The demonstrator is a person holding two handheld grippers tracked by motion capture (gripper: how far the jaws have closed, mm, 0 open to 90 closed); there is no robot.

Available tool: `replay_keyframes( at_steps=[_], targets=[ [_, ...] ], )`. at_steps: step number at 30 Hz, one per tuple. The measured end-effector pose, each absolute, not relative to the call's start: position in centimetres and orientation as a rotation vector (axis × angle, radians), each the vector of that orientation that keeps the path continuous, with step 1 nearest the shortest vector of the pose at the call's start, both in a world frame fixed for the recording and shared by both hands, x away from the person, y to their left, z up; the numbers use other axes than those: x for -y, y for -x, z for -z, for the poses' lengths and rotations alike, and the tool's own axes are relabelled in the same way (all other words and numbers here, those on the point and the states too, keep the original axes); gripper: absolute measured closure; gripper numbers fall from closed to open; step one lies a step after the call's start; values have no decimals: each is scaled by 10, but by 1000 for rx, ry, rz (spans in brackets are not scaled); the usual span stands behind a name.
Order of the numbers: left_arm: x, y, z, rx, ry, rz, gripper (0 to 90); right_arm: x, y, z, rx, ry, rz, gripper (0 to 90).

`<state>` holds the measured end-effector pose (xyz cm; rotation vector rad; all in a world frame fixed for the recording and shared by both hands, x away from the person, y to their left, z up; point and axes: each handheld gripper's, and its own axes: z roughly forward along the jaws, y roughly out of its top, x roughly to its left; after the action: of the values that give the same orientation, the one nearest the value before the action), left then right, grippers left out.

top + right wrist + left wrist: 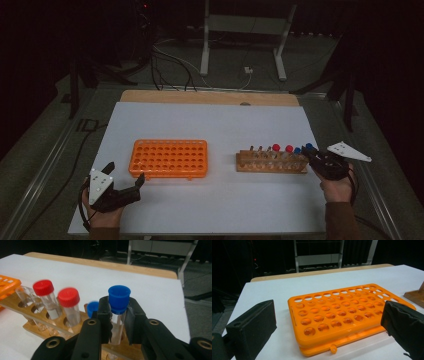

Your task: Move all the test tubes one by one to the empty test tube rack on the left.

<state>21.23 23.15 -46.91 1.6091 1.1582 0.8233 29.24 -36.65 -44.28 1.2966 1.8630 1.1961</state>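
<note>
A wooden tube rack (272,162) stands right of centre on the white table top, with red-capped tubes (68,297) and blue-capped ones in its holes. My right gripper (117,312) is at the rack's right end (311,154), shut on the clear body of the end blue-capped tube (119,300) just below its cap; the tube's foot is still in its hole. A second blue cap (92,308) shows behind the left jaw. An empty orange tube rack (169,159) lies left of centre. My left gripper (125,172) rests open in front of the orange rack (337,312), touching nothing.
The white table top (220,125) has a wooden strip along its far edge. A corner of the wooden rack (415,296) shows at the right of the left gripper view. Cables and a metal stand (245,30) lie on the dark floor beyond.
</note>
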Motion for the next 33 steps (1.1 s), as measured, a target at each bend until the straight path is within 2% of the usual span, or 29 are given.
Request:
replay_keyframes(
  at_steps=[20, 33],
  targets=[
    [-231, -213, 470, -1156, -1623, -817, 5, 366, -281, 400, -1847, -1210, -1253, 767],
    [-225, -214, 471, -1163, -1628, -788, 5, 347, -269, 399, -1920, -1158, -1342, 766]
  ],
)
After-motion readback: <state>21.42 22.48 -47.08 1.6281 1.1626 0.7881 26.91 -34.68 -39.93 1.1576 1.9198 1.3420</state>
